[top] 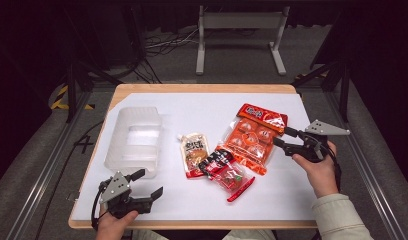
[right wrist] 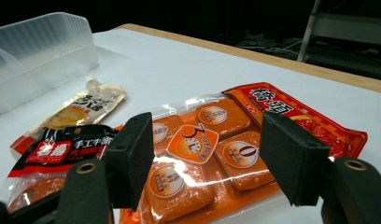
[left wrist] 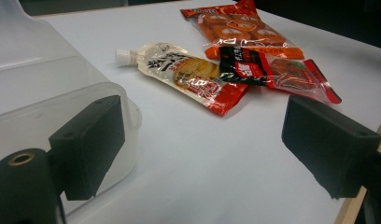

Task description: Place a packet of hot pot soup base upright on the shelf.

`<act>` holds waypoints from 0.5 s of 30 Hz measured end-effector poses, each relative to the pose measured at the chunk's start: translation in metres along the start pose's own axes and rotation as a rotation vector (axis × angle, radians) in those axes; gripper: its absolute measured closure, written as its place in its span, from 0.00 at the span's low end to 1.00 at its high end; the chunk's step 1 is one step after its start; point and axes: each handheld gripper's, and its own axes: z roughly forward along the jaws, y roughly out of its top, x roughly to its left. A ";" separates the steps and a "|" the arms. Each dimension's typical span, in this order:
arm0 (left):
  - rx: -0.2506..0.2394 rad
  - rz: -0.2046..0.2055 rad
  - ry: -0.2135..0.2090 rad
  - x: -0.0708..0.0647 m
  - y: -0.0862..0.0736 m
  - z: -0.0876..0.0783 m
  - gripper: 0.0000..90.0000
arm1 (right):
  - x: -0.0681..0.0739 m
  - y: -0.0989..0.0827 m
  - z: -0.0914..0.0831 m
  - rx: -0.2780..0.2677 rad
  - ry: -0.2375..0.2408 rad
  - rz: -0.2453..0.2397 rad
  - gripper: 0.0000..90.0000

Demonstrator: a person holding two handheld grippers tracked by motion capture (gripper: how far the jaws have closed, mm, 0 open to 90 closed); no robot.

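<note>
Nearest the person, the left gripper (top: 144,186) hovers with jaws wide and empty beside the clear plastic bin (top: 132,140) on the white surface (top: 202,200). Farther out, the right gripper (top: 284,138) stands wide open with nothing between its jaws, aimed at the orange snack pack (top: 252,137), which lies flat, overlapping the red-black packet (top: 227,170) next to the spouted pouch (top: 193,152).

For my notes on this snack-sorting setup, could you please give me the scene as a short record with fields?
surface: white sheet on a wooden table
bin: clear plastic bin, far left
packets: spouted pouch, black-and-red packet, orange packet, centre, overlapping
left gripper: open, holding nothing, near bin
right gripper: open, holding nothing, at the orange packet's right edge
</note>
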 end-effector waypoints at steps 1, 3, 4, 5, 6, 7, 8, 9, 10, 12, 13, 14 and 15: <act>0.000 0.000 0.001 0.000 0.000 0.000 0.15 | -0.003 0.001 0.002 0.004 -0.004 0.006 0.40; -0.002 0.005 -0.004 0.000 0.000 0.001 0.15 | -0.007 0.004 0.005 0.009 -0.008 0.012 0.40; -0.001 0.006 -0.002 0.000 0.000 0.001 0.14 | -0.009 0.005 0.007 0.016 -0.012 0.017 0.40; -0.002 0.007 0.000 0.000 0.000 0.001 0.15 | -0.011 0.006 0.009 0.021 -0.016 0.012 0.39; -0.003 0.011 0.000 0.000 0.001 0.000 0.16 | -0.013 0.006 0.012 0.017 -0.017 0.013 0.39; -0.006 0.011 -0.002 -0.001 0.001 0.000 0.17 | -0.014 0.006 0.013 0.025 -0.015 0.010 0.39; -0.008 0.012 -0.002 -0.001 0.001 -0.001 0.17 | -0.016 0.007 0.016 0.037 -0.020 0.008 0.38; -0.009 0.013 -0.002 -0.001 0.001 -0.001 0.17 | -0.017 0.008 0.018 0.041 -0.026 0.005 0.38; -0.009 0.014 -0.002 -0.001 0.001 -0.001 0.17 | -0.019 0.008 0.019 0.047 -0.030 0.002 0.38; -0.005 0.015 -0.003 -0.001 0.001 0.000 0.17 | -0.021 0.010 0.022 0.051 -0.038 0.006 0.38; -0.003 0.014 -0.002 0.000 0.001 0.000 0.17 | -0.023 0.011 0.024 0.055 -0.048 0.004 0.38; 0.002 0.017 -0.003 0.000 0.001 -0.001 0.17 | -0.025 0.012 0.026 0.058 -0.054 0.001 0.38; 0.019 0.008 -0.010 0.000 0.001 0.000 0.17 | -0.026 0.013 0.027 0.056 -0.058 0.004 0.38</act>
